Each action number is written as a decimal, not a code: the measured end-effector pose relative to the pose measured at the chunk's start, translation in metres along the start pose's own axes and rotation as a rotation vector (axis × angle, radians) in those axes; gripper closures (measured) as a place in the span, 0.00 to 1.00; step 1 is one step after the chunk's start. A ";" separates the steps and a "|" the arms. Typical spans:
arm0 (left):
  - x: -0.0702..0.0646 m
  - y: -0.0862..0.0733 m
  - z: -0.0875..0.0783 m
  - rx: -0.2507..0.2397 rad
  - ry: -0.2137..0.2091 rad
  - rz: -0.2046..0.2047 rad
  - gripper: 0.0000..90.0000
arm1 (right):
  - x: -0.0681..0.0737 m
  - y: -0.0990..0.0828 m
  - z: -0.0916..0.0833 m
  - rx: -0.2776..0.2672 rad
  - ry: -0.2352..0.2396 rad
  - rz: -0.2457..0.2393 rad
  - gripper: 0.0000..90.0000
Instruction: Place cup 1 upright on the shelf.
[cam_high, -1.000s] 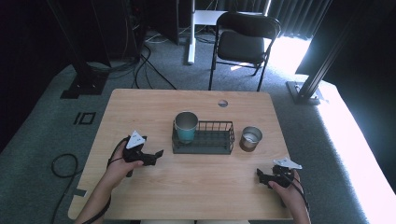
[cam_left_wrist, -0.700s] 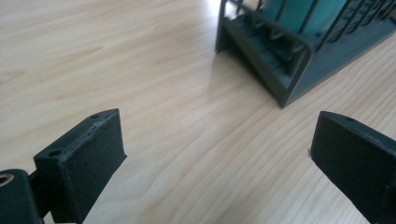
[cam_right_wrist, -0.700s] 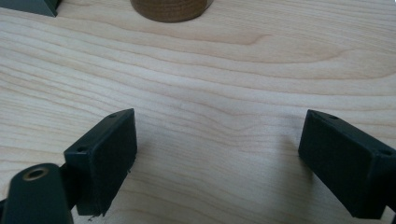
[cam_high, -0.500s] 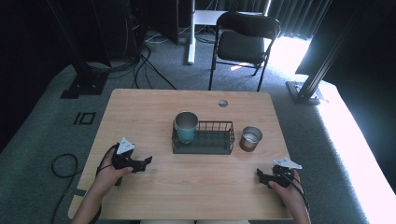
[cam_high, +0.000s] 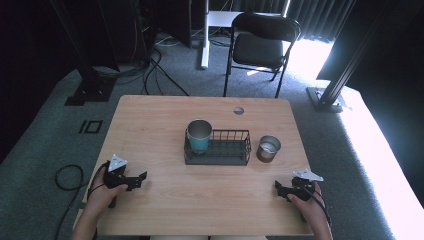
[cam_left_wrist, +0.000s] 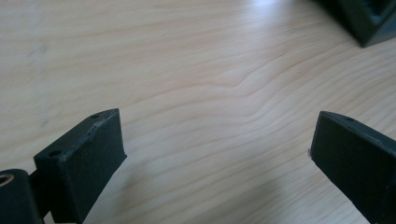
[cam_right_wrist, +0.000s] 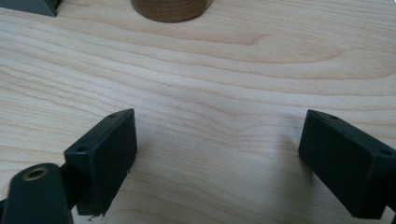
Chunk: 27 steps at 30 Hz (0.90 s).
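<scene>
A black wire basket (cam_high: 225, 152) stands mid-table with a teal metal cup (cam_high: 199, 135) upright in its left end. A second metal cup (cam_high: 268, 148), brownish outside, stands on the table just right of the basket. My left gripper (cam_high: 140, 179) rests low near the table's front left, open, with only bare wood between its jaws (cam_left_wrist: 217, 149); a basket corner (cam_left_wrist: 369, 18) shows far off. My right gripper (cam_high: 279, 189) sits near the front right, open over bare wood (cam_right_wrist: 219, 149), facing the brownish cup's base (cam_right_wrist: 169, 8).
The wooden table (cam_high: 150, 125) has a round cable hole (cam_high: 238, 110) near its far edge. A black folding chair (cam_high: 260, 45) stands behind the table. Cables lie on the grey floor (cam_high: 65, 175) to the left.
My left gripper has drawn back from near the basket toward the table's front left corner. The right gripper has stayed put.
</scene>
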<state>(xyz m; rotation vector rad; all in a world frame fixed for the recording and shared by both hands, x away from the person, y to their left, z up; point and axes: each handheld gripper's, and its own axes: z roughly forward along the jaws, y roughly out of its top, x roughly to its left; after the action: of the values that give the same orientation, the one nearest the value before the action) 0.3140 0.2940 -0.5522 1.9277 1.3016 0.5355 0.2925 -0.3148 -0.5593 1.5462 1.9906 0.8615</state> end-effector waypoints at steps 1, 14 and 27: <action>0.002 -0.002 -0.001 0.005 0.021 -0.005 0.04 | 0.000 0.000 0.000 0.000 0.000 0.000 0.12; 0.011 -0.011 -0.008 0.116 0.155 -0.053 0.04 | 0.000 0.000 0.000 0.000 0.000 0.000 0.12; 0.009 -0.012 -0.008 0.106 0.153 -0.052 0.03 | 0.000 0.000 0.000 0.001 0.000 -0.001 0.12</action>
<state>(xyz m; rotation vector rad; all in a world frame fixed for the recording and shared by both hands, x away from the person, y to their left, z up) 0.3048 0.3074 -0.5574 1.9646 1.4994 0.6090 0.2925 -0.3148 -0.5593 1.5457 1.9914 0.8607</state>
